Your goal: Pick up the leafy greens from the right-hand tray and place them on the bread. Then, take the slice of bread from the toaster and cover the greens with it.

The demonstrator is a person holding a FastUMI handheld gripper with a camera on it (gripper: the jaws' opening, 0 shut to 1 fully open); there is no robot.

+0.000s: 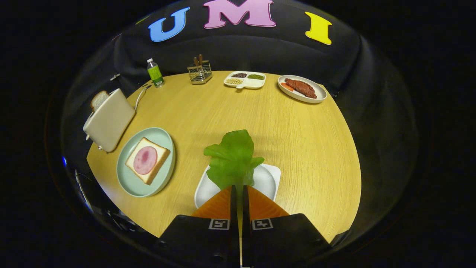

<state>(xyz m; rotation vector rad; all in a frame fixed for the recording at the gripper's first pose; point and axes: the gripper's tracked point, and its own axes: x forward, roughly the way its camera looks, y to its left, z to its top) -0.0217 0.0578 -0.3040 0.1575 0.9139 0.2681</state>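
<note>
So right now my gripper (240, 188) has its two orange fingers (219, 204) pinched together on the stem end of the lettuce leaf (233, 158), and the leaf sticks out ahead of them, over the white tray (269, 178) it belongs to. I can't tell if it's fully clear of the tray or just brushing it. The target is off to the left of the fingers: the bread slice (158, 162) with a round of ham (145, 160) on it, sitting on the pale green plate (130, 182). The toaster (108, 121) is just beyond that plate with the second slice of bread (98, 99) poking out the top. For this step I'd keep the pinch firm since the grip is only on the thin end, lift enough that the floppy part doesn't drag the wooden table (297, 130), and swing left slowly. I'd aim to centre the leaf over the ham, lower until it's resting on it, then let go, so it doesn't slide off the bread.
</note>
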